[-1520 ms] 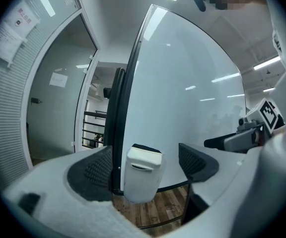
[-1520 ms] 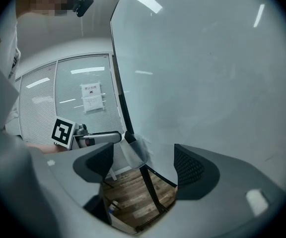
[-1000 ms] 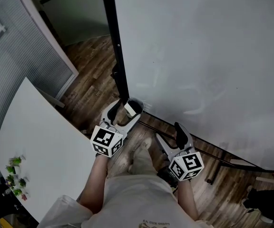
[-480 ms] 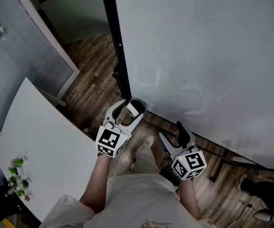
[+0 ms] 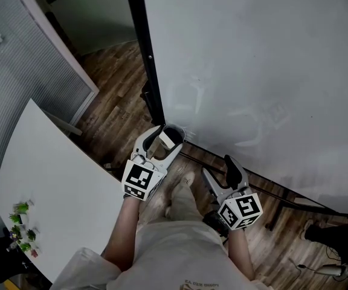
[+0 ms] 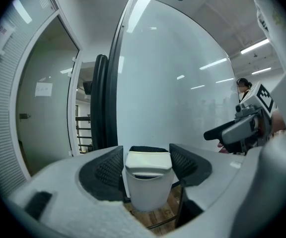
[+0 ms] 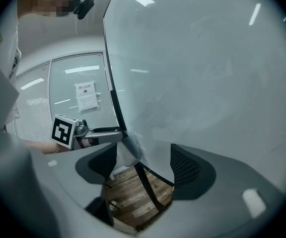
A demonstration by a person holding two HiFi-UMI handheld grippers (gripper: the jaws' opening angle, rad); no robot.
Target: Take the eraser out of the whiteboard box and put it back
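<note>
Office or meeting room. Big whiteboard [image 5: 252, 71] on a black stand [image 5: 144, 47] fills the right of the head view. Glass partition with slatted blinds [image 5: 23, 83] at upper left, white table [image 5: 53, 192] at lower left with small green plants [image 5: 22, 225] on it. Wood-look floor [image 5: 116, 95] in the middle. Strip ceiling lights [image 6: 254, 46] at upper right of the left gripper view; paper notice [image 7: 87, 96] on the glass at left centre of the right gripper view.

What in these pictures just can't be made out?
- Eraser: lower part hidden inside the whiteboard box, left gripper view.
- Green bits on the white table: too small, head view.
- Paper notice: print too small, right gripper view.
</note>
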